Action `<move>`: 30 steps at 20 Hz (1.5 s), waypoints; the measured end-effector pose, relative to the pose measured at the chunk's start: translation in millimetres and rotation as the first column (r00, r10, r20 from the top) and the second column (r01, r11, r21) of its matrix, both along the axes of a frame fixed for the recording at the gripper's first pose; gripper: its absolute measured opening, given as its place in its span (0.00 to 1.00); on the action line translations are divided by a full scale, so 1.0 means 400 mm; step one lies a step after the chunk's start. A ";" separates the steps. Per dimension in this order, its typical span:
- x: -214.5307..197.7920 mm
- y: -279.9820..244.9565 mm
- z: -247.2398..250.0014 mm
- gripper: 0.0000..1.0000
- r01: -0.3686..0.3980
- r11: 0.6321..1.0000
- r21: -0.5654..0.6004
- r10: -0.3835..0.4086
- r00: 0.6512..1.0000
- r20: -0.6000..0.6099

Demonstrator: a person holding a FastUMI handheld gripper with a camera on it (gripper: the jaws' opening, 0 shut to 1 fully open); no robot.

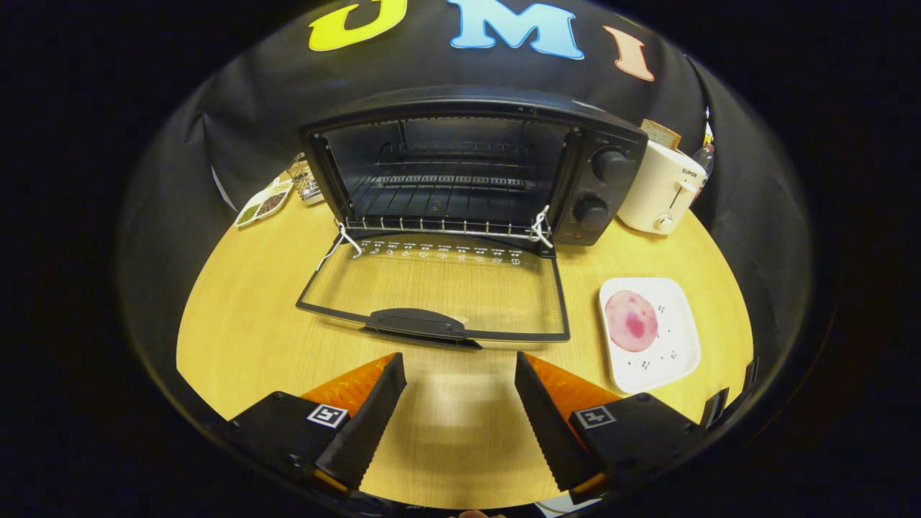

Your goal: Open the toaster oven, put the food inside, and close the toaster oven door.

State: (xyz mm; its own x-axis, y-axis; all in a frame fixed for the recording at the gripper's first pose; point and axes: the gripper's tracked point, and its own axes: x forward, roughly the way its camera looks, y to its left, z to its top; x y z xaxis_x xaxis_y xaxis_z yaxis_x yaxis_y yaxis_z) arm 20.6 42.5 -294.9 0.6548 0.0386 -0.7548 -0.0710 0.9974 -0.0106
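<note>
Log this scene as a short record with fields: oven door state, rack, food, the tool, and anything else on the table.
oven door: toaster oven open, glass door folded down flat on the table
rack: wire rack inside, nothing on it
food: pink round slice on a white square plate, right of the door
tool: tool open, holding nothing, just short of the door handle
other: white toaster with bread, right of the oven; divided dish to its left

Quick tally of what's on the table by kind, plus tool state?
Ovens: 1, toaster oven, door down
Toasters: 1, toaster
Plates: 1, white plate
Food: 1, pink slice
Trays: 1, divided tray
Total: 5
Tool open, holding nothing.
</note>
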 end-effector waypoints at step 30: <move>0.091 -0.687 -0.117 0.96 -0.009 0.997 0.071 0.031 0.949 -0.313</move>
State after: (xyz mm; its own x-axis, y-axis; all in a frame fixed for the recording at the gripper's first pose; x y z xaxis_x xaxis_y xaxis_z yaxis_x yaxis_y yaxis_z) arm 56.9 -232.1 -341.8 0.3836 0.1073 -0.9173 -0.0800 0.9934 0.0828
